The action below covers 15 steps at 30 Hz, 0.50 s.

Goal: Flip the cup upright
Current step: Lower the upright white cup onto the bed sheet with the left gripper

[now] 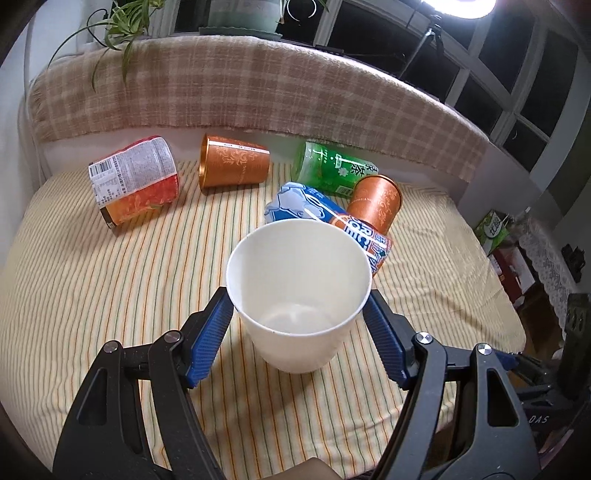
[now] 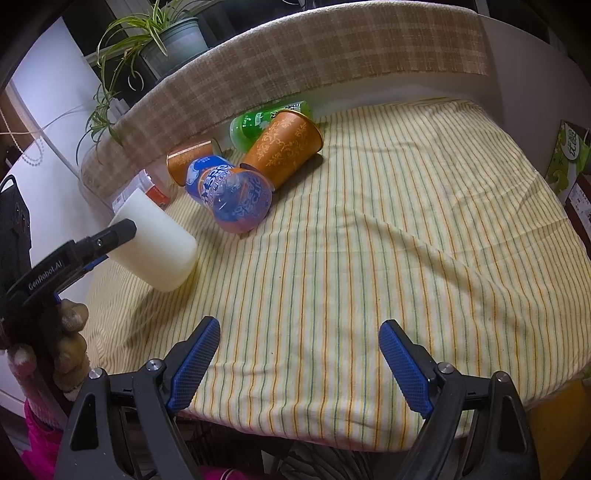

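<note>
A white paper cup [image 1: 299, 295] stands mouth-up on the striped cloth [image 1: 92, 295], tilted a little. My left gripper [image 1: 299, 302] has its blue pads against the cup's two sides just under the rim. In the right wrist view the same cup [image 2: 155, 247] leans at the left with the left gripper [image 2: 110, 232] on it. My right gripper [image 2: 299, 332] is open and empty over the cloth's near edge.
Lying on the cloth behind the cup are a blue bottle [image 1: 314, 206], two copper cups [image 1: 232, 166] [image 1: 376, 203], a green bottle [image 1: 332, 168] and a red-and-white container [image 1: 135, 184]. A plaid-covered ledge [image 1: 258, 85] with a plant [image 2: 162, 33] runs behind.
</note>
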### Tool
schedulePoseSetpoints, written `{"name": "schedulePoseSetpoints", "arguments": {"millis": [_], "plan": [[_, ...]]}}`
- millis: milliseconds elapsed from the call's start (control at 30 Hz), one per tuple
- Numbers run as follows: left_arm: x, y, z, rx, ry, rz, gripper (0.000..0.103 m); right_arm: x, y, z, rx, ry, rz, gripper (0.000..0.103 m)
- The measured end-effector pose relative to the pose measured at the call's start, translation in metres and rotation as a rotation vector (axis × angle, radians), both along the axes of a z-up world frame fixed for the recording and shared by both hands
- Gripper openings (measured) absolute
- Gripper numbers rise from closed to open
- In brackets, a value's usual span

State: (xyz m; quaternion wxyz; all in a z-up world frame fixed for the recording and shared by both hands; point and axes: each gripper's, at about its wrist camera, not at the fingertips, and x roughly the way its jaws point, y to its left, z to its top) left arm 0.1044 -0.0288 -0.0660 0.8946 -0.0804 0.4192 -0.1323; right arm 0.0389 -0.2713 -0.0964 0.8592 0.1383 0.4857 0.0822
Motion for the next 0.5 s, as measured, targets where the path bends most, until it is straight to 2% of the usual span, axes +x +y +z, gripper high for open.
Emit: {"name": "schedulePoseSetpoints", "arguments": {"millis": [500], "plan": [[-0.012,-0.014,-0.004,0.081,-0.034,-0.026,0.074,0.000,0.002,0.000,-0.004,-0.003,0.006,0.089]]}}
